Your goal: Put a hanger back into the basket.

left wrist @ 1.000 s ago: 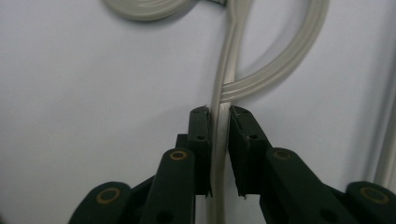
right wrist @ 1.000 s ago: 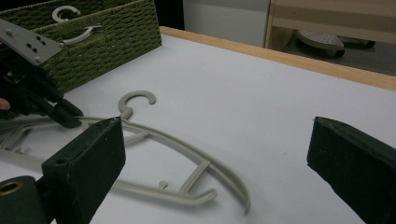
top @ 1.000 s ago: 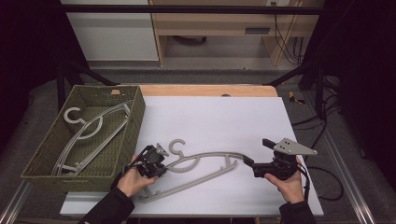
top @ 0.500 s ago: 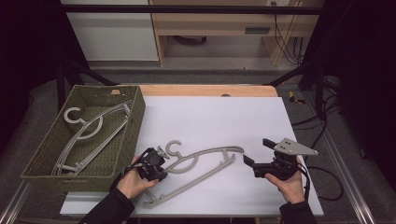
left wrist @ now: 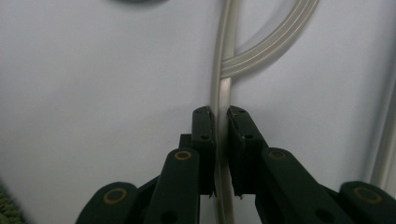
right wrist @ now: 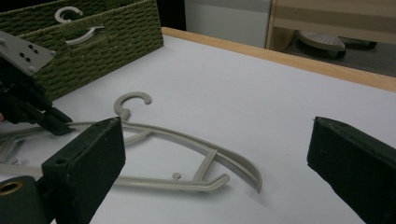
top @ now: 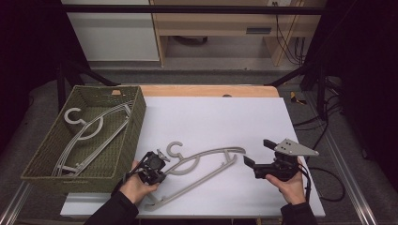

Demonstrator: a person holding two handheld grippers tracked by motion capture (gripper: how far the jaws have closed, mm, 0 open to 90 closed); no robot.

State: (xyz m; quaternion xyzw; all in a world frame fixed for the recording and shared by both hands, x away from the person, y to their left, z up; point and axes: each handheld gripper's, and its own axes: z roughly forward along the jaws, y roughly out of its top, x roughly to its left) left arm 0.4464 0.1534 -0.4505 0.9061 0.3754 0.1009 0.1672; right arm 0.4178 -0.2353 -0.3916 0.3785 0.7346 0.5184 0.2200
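Your left gripper [top: 157, 165] is clamped on the grey hanger [top: 199, 166]: in the left gripper view its jaws have just been closing, and both pads now press a thin bar of the hanger [left wrist: 221, 100] between them. That bar runs straight ahead of the jaws and meets a curved ribbed arm just beyond their tips. The hanger lies flat on the white counter [top: 216, 117], stretching from your left gripper toward your right. Your right gripper [top: 251, 161] stands wide open with nothing between its jaws, the hanger's far end just ahead of them, apart. A green woven basket [top: 133, 124] sits just beside your left gripper and holds a second hanger [top: 89, 133].
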